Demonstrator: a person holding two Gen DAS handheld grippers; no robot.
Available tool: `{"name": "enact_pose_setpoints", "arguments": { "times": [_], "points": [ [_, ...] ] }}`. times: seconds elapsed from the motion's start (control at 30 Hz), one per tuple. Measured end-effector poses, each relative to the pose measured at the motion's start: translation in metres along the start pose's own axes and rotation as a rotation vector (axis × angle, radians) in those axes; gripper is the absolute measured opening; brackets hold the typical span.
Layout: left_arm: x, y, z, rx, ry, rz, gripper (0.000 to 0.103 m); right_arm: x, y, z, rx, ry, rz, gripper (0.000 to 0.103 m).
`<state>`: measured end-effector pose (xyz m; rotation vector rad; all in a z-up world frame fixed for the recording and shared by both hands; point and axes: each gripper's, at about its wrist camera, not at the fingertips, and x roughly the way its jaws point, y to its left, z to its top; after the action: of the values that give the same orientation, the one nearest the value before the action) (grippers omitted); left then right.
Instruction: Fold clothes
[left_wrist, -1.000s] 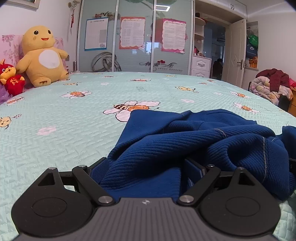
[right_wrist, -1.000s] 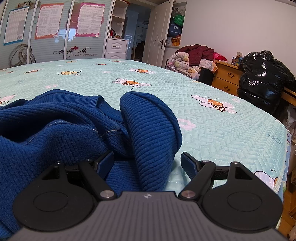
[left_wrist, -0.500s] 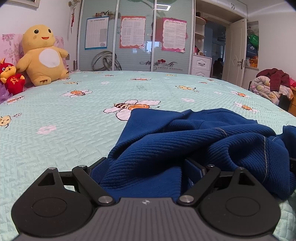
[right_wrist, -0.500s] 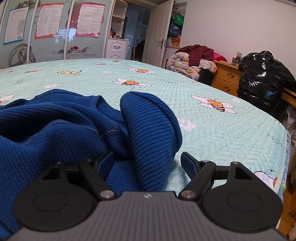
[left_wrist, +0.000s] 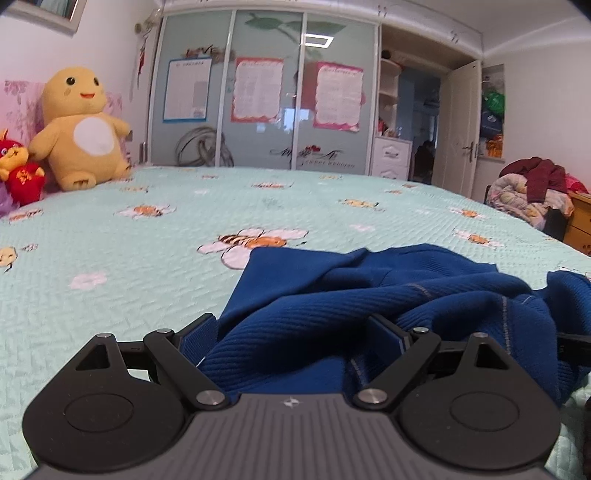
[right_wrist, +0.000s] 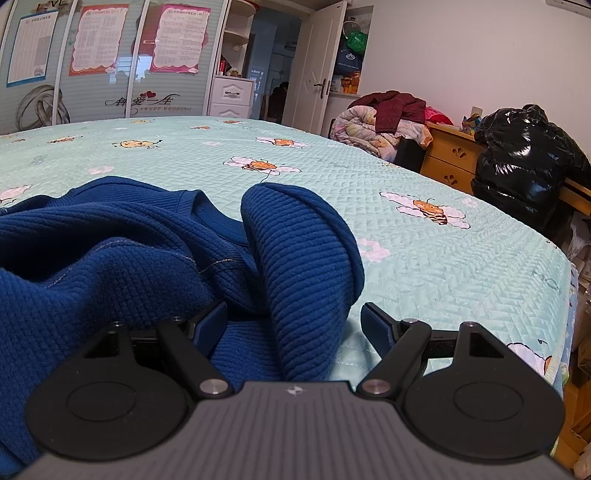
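Observation:
A dark blue ribbed sweater (left_wrist: 388, 295) lies crumpled on the mint bedspread (left_wrist: 129, 258). My left gripper (left_wrist: 291, 336) is open, its blue-padded fingers spread wide with a fold of the sweater lying between them. In the right wrist view the sweater (right_wrist: 110, 240) shows its collar and a humped sleeve or cuff (right_wrist: 306, 251). My right gripper (right_wrist: 293, 325) is also open, and that hump rests between its fingers, nearer the left one.
A big yellow plush toy (left_wrist: 83, 129) and a small red one (left_wrist: 20, 173) sit at the bed's far left. A heap of bedding and clothes (right_wrist: 384, 122), a wooden dresser (right_wrist: 450, 162) and a black shiny jacket (right_wrist: 524, 155) stand beyond the bed's right edge (right_wrist: 565, 266).
The left wrist view has shifted slightly, with the sweater sitting a little lower and blurred. The right gripper and the cloth in it have not moved. Both grippers stay open.

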<state>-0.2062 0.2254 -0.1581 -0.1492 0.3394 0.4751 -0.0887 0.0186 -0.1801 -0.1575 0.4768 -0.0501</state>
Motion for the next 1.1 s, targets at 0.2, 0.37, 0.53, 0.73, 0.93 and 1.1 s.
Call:
{"name": "enact_pose_setpoints", "arguments": {
  "times": [0.2,0.37,0.53,0.73,0.93,1.1],
  "points": [
    [0.002,-0.004,0.002,0.014,0.001,-0.003,0.091,0.0,-0.009,0.0,0.045,0.018,0.037,0.079],
    [0.003,-0.007,0.005,0.002,0.007,-0.012,0.091,0.0,-0.017,0.0,0.088,0.036,0.072,0.079],
    [0.011,-0.015,-0.009,0.061,0.049,0.02,0.091,0.001,-0.026,-0.001,0.13,0.054,0.108,0.079],
    [0.002,-0.014,-0.015,0.074,0.053,0.039,0.091,-0.015,-0.052,-0.012,0.165,0.029,0.196,0.079],
    [-0.023,-0.03,-0.005,0.146,0.063,0.059,0.091,-0.041,-0.09,0.002,0.23,-0.105,0.238,0.079],
    [-0.027,-0.078,0.037,0.261,-0.021,0.023,0.091,-0.039,-0.106,0.035,0.282,-0.234,0.437,0.079]
  ]
}}
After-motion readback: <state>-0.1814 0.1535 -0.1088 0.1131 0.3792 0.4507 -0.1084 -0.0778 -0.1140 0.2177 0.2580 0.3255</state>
